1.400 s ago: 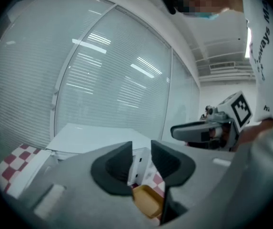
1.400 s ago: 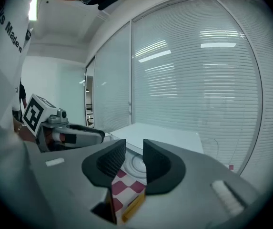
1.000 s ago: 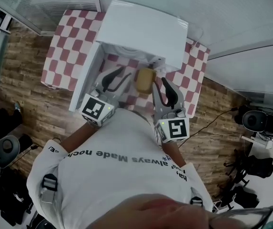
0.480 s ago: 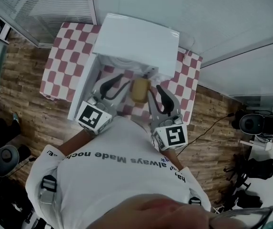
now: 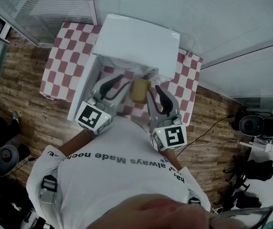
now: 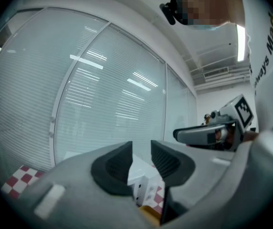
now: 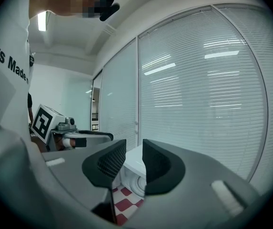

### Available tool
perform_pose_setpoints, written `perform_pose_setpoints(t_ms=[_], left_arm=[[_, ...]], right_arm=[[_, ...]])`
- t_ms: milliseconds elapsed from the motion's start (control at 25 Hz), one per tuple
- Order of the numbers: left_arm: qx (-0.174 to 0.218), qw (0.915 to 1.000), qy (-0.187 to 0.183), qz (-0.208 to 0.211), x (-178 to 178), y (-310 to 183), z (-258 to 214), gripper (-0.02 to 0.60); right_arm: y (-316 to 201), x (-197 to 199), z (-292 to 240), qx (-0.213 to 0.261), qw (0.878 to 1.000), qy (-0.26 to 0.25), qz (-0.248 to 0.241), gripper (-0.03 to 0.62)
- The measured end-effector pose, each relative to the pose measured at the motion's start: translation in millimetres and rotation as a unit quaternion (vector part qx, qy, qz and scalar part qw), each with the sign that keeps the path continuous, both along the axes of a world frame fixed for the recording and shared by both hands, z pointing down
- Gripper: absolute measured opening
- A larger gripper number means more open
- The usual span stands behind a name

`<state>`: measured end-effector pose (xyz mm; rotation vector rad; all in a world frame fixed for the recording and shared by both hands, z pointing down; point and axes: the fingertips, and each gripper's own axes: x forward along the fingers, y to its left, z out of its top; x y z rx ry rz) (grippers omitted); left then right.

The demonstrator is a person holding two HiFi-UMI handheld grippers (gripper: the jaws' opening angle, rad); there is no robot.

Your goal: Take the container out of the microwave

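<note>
Head view: a white microwave (image 5: 138, 39) stands on a red-and-white checkered tablecloth (image 5: 60, 49). Its door (image 5: 81, 89) is swung open to the left side of the picture.

Task item: the tan container (image 5: 140, 90) is outside the cavity, directly in front of the opening and above the cloth. It lies between the two grippers and close against both. Whether it rests on the table or is carried cannot be determined.

Left gripper (image 5: 119, 82): it sits just left of the container. In the left gripper view its jaws stand apart by a narrow gap, with nothing between the pads. The microwave shows through the gap, and a sliver of the tan container appears low down, below the pads.

Right gripper (image 5: 154, 90): it sits just right of the container. In the right gripper view the jaws are likewise slightly apart and hold nothing. The microwave and checkered cloth are visible through the gap.

Surroundings: a wood-plank floor (image 5: 26, 104) and glass partitions with blinds (image 7: 198, 89).
</note>
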<state>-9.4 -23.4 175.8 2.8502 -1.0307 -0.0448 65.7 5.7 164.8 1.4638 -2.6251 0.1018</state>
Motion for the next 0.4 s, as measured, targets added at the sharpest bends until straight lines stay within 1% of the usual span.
perform_pose_setpoints(t_ms=[200, 400], left_arm=[[-0.004, 1.0000, 0.000, 0.002, 1.1, -1.1, 0.6, 0.123], [0.001, 1.0000, 0.002, 0.004, 1.0, -4.3, 0.5, 0.123]], right_arm=[[-4.4, 0.6, -0.3, -0.002, 1.000, -0.003, 0.002, 0.109], [-9.7, -2.5, -1.7, 0.005, 1.000, -0.003, -0.002, 0.107]])
